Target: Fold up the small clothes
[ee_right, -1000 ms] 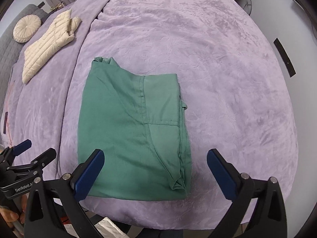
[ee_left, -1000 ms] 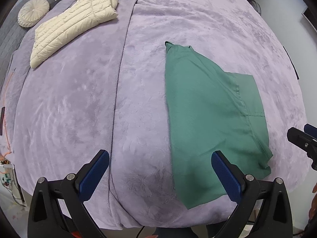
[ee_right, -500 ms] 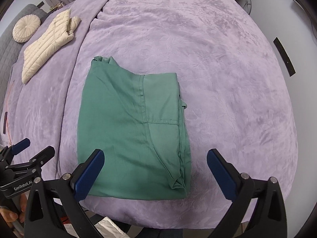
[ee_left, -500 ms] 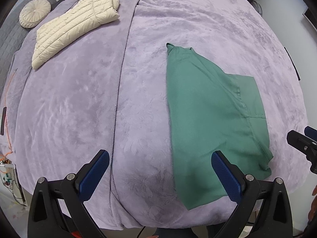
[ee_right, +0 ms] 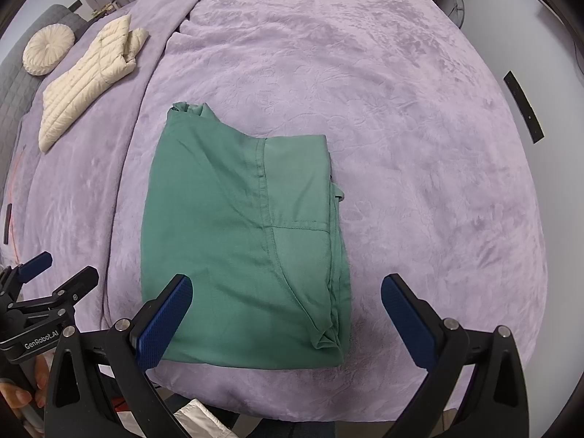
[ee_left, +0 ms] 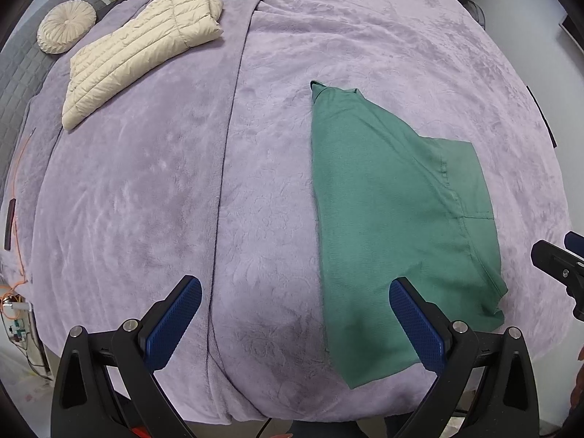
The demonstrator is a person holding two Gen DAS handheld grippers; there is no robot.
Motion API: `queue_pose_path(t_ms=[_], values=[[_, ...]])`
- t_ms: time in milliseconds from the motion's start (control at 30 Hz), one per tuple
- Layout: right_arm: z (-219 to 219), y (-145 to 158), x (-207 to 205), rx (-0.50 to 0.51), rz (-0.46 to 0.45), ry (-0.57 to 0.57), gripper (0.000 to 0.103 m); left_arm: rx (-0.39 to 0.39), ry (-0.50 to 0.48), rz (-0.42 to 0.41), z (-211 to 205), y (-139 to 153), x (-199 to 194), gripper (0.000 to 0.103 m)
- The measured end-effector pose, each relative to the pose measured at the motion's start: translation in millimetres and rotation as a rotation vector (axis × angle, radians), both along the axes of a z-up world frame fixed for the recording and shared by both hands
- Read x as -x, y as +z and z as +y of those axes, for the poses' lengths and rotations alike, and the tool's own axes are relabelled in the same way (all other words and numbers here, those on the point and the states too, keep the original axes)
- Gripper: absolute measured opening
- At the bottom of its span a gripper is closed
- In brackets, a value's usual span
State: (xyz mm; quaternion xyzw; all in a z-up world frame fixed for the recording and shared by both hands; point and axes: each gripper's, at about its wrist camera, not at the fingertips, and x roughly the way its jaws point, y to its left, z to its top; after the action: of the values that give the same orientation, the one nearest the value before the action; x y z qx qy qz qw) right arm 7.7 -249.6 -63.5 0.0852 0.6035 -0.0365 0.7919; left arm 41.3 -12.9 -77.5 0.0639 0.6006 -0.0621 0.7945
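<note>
both the left claw [ee_left: 295, 319] and right claw [ee_right: 286, 314] hover wide open and empty over the near edge of the half-folded green shirt [ee_right: 241, 233] on the bed [ee_right: 419, 146], likely lining up the next fold.

Garment [ee_right: 241, 241] lies flat on blanket [ee_right: 419, 168], ctr-left of right-wrist frame, near bottom edge. Jacket [ee_right: 87, 84] upper left on blanket, well apart; cushion [ee_right: 47, 53] just beyond it, far upper left.
</note>
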Motion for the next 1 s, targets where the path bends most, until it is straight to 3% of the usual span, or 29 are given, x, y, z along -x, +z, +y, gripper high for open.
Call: queue_pose_path(t_ms=[1000], values=[[-0.6,-1.1,-0.8,-0.002,0.005,0.006,0.103,-0.005,0.002,0.000,-0.5,-1.2,1.6,0.103]])
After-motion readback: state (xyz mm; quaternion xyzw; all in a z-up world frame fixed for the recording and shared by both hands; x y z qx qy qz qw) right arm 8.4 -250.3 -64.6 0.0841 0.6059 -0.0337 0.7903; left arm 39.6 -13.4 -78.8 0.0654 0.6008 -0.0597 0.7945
